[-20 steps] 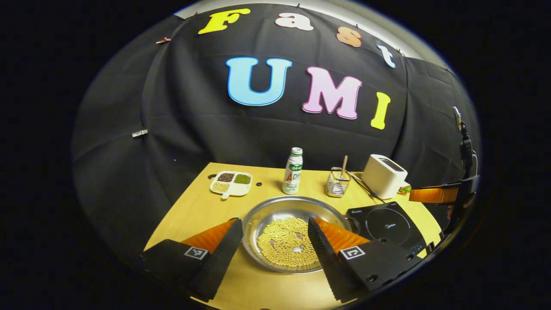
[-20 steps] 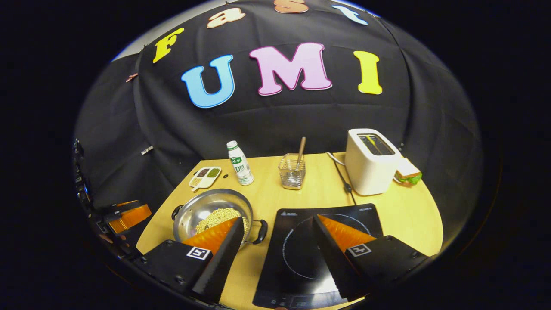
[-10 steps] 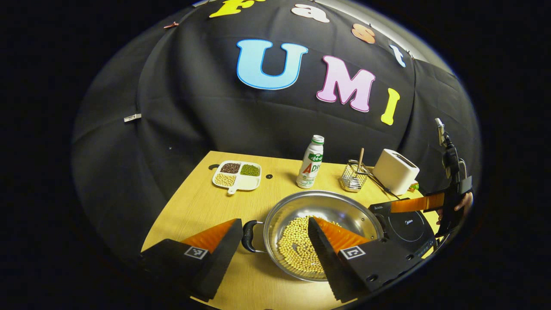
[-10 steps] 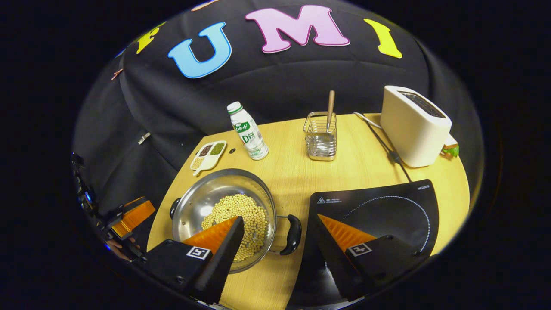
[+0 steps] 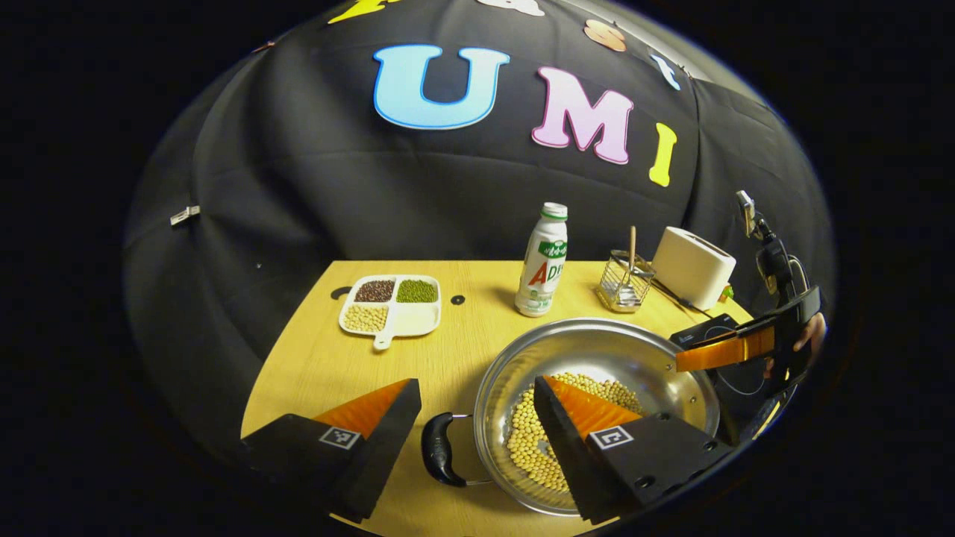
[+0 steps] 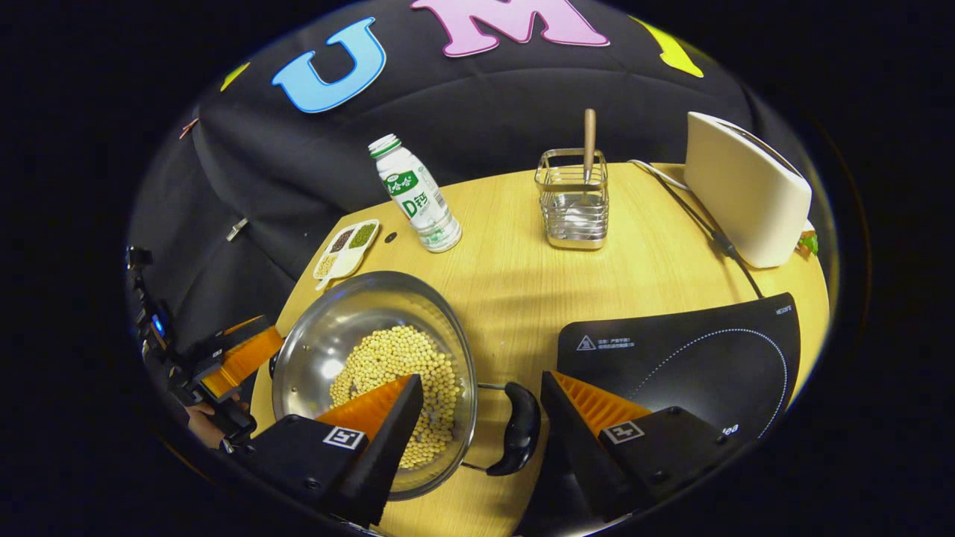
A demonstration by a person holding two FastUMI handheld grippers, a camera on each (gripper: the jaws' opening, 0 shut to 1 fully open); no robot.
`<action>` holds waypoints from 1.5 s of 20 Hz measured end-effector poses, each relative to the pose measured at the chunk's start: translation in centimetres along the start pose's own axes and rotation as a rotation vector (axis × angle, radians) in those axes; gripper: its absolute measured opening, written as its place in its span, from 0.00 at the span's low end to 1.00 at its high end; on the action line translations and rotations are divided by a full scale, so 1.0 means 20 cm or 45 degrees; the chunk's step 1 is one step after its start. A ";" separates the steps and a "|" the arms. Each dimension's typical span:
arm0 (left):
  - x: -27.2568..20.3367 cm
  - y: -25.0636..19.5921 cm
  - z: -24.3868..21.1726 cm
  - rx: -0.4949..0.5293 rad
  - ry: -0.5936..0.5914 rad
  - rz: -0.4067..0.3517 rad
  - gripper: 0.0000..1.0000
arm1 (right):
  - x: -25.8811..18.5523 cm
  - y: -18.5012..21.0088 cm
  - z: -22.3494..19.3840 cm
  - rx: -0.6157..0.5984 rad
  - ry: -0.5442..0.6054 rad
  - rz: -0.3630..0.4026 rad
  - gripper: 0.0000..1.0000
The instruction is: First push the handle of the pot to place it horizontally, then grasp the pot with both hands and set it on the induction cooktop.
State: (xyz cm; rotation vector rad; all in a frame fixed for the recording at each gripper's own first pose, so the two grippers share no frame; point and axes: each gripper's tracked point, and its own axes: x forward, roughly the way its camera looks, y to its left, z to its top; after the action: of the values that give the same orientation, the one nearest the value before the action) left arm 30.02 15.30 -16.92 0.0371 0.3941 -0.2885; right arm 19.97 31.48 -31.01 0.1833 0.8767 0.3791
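The steel pot (image 5: 597,365) of pale beans sits on the wooden counter (image 5: 328,365), just left of the black cooktop (image 6: 716,358). The left tongs (image 5: 477,418) gape open, straddling the pot's left handle (image 5: 436,447) without touching it. The right tongs (image 6: 481,410) are open too, with the right handle (image 6: 518,429) between their 2 fingers, untouched. Behind stand a plastic bottle (image 6: 414,198), a wire basket (image 6: 574,205) with a wooden stick, a white toaster (image 6: 746,190) and a 4-part dish (image 5: 392,302) of grains.
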 end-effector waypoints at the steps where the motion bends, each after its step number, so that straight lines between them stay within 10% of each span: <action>1: 0.03 0.00 -0.03 -0.007 0.023 -0.011 0.95 | 0.00 0.00 -0.01 -0.009 0.002 -0.012 0.99; 30: 0.04 0.24 -0.45 -0.115 0.363 -0.018 0.69 | 0.22 0.10 -0.29 0.026 0.126 -0.153 0.62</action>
State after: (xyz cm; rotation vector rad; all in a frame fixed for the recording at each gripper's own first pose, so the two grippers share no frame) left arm 28.75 20.57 -25.70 -0.0136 0.6906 -0.2796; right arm 17.52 35.05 -37.22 0.1312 0.9847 0.2689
